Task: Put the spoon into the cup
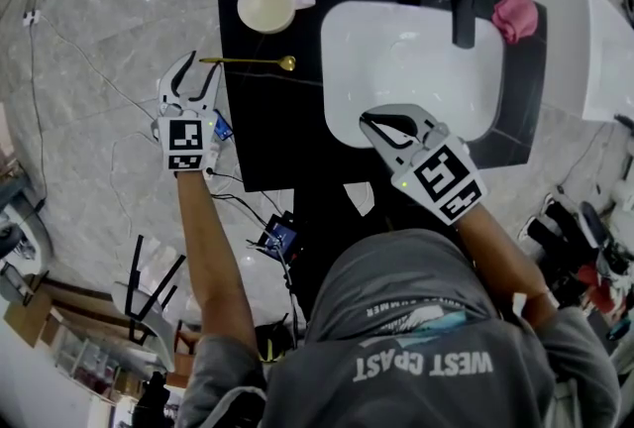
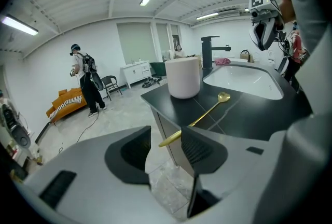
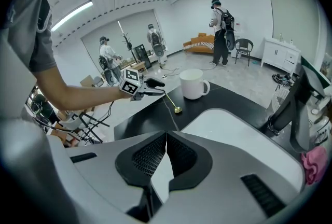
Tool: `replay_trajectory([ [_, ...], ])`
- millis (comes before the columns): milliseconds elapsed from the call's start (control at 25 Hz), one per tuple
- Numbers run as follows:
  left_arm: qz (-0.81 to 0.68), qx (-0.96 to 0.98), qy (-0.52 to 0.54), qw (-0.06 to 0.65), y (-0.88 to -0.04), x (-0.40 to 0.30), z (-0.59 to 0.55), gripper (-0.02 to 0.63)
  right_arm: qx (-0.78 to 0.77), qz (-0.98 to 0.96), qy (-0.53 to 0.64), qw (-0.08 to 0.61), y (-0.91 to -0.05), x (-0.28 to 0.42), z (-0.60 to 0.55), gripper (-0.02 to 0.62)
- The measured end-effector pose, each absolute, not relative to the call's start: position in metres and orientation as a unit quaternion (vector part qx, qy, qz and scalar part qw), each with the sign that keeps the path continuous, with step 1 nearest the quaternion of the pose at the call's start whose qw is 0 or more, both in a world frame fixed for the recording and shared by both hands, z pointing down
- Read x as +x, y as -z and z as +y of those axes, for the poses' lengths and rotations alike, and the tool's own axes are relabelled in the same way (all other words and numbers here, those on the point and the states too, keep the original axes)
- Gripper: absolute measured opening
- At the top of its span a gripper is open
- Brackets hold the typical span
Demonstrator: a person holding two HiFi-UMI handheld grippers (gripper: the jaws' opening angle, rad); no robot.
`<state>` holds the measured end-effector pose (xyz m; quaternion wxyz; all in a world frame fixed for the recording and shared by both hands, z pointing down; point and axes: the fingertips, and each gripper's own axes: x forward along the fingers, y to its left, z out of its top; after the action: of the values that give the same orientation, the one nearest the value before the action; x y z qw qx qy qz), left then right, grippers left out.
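Care is needed at the grasp itself: the spoon (image 1: pixel 248 62) lies flat on the desk (image 1: pixel 267 144), on the person's side of the cup (image 1: pixel 267 5) and just beside it. Its bowl points toward the sink (image 1: pixel 396 59), and its thin handle juts out past the desk edge on the side away from the sink. The left hand-held gripper (image 1: pixel 201 71) is held at that edge with its jaws apart and nothing yet clamped. In the left gripper view the handle tip is seen between the jaws, closer to the right-hand one. For a sound hold, the handle would best be centred between the pads and taken a little deeper before closing, since a pinch on the very tip is likely to let the spoon swing. After that it would be lifted level, tilted bowl-down or handle-down, and lowered inside the rim of the cup, which stands upright with its mouth open. The left forearm is stretched forward alongside the desk, with the gripper pointing toward the cup's side of the desk. The right hand-held gripper (image 1: pixel 367 121) is held with its jaws pressed together on nothing, well apart from the cup and over the near rim of the sink, on a bent arm.
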<state>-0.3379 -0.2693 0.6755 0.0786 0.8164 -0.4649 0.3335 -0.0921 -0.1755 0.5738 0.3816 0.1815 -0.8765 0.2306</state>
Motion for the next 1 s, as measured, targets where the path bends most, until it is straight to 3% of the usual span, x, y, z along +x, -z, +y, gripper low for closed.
replay_trajectory([
  [720,-0.439,0.822,-0.36,0.041,-0.683,-0.338,-0.265,0.166,0.184,-0.873,-0.232,0.388,-0.582,-0.09,-0.169,0.032],
  [1000,-0.455,0.835,-0.289,0.114,-0.687,-0.333,-0.267,0.167,0.182,-0.872,-0.227,0.393,-0.584,-0.094,-0.166,0.032],
])
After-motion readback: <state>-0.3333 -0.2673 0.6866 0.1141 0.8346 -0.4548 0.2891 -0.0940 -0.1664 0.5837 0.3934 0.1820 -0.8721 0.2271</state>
